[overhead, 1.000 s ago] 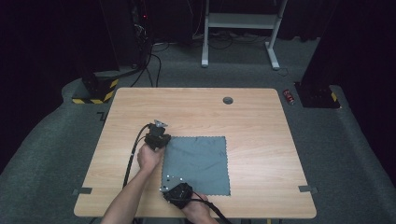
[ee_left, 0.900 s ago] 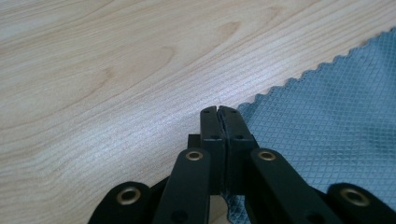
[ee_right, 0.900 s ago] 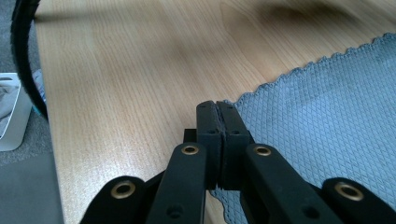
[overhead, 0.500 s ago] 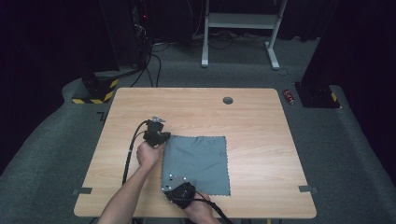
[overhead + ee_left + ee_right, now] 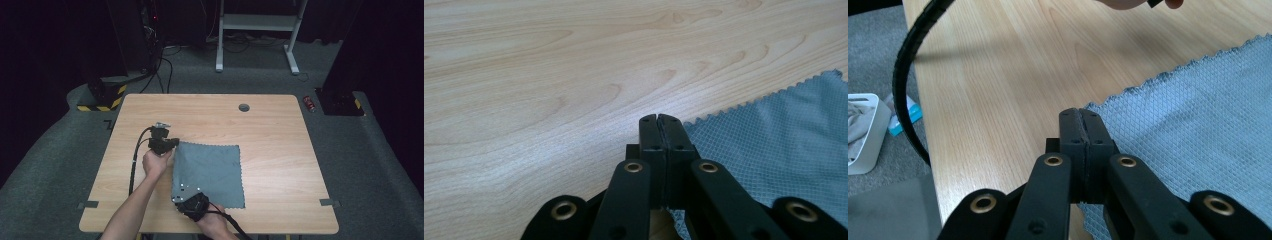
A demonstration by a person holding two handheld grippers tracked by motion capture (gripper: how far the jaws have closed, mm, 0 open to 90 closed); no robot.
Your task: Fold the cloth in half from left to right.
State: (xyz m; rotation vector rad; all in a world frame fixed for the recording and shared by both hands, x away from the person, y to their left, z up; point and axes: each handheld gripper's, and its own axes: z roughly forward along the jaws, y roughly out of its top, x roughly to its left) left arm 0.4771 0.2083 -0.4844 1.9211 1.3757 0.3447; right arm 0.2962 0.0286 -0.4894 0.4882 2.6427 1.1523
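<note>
2 grippers are working 1 grey cloth (image 5: 209, 170) on the wooden table (image 5: 270, 125), and that table is taking up most of the high view, bare apart from a small round grommet (image 5: 244, 107) near its far edge. The cloth is lying flat toward the near left part of the tabletop, its zigzag-cut border showing clearly in both gripper views, its left edge looking slightly lifted and drawn in.

The left gripper (image 5: 170, 145) is sitting at the cloth's far left corner, and in the left gripper view (image 5: 658, 120) its jaws are pressing together with a sliver of fabric showing between them low in the picture, so it is pinching that corner. The right gripper (image 5: 186, 201) is sitting at the near left corner; in the right gripper view (image 5: 1081, 116) its jaws are likewise meeting on the cloth's edge (image 5: 1108, 107), which is running in under them.

Judging from this, the step in hand is the start of a fold: both left corners are being held, ready to be carried. The next move is probably calling for both hands lifting together and travelling rightward at an even pace, keeping the held edge taut and parallel, so the corners are landing squarely on the right-hand corners rather than skewing.
</note>
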